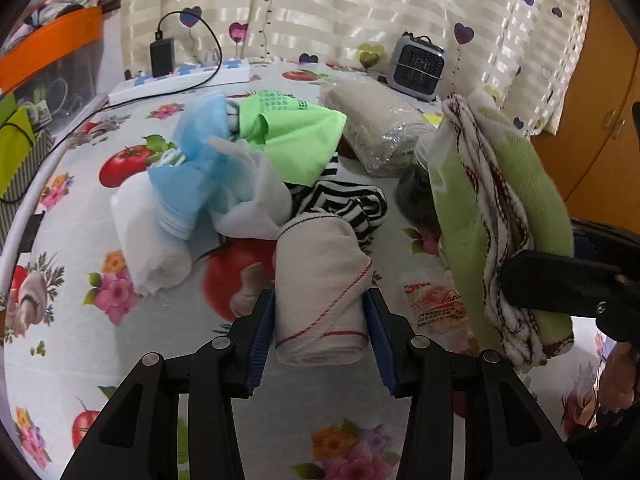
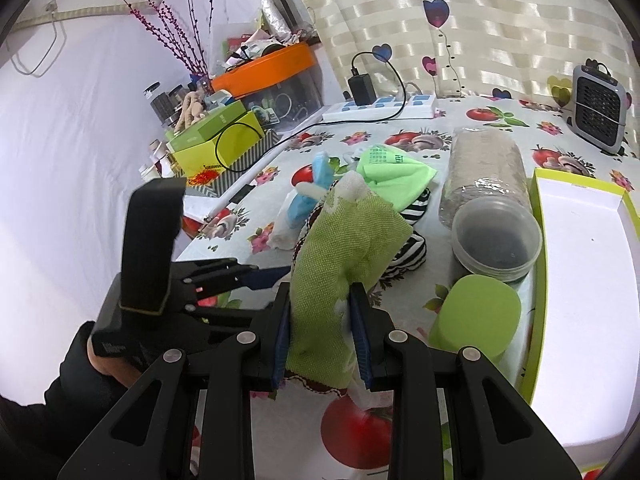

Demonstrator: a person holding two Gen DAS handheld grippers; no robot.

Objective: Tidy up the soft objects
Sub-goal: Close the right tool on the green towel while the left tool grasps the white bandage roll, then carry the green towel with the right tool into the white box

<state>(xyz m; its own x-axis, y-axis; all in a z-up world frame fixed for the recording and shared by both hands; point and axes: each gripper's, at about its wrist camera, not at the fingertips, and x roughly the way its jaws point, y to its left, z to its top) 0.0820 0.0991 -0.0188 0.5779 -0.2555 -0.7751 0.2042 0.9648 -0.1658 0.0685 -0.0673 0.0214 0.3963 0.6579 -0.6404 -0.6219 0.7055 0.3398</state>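
Note:
My left gripper (image 1: 320, 332) is shut on a rolled cream cloth with red stitching (image 1: 320, 280), held just over the flowered tablecloth. My right gripper (image 2: 322, 336) is shut on a folded green cloth with a white and maroon layer (image 2: 344, 252); the same cloth shows upright at the right of the left wrist view (image 1: 500, 216). Behind lies a pile of soft things: a blue cloth (image 1: 192, 168), a bright green cloth (image 1: 296, 136), a white cloth (image 1: 152, 240) and a black and white striped cloth (image 1: 344, 204).
A wrapped beige roll (image 2: 484, 168), a clear round tub (image 2: 496, 240) and a green lid (image 2: 476, 316) sit beside an open white box with a green rim (image 2: 580, 280). A small grey fan (image 2: 598, 108), a power strip (image 2: 380, 106) and cluttered boxes (image 2: 216, 140) stand at the back.

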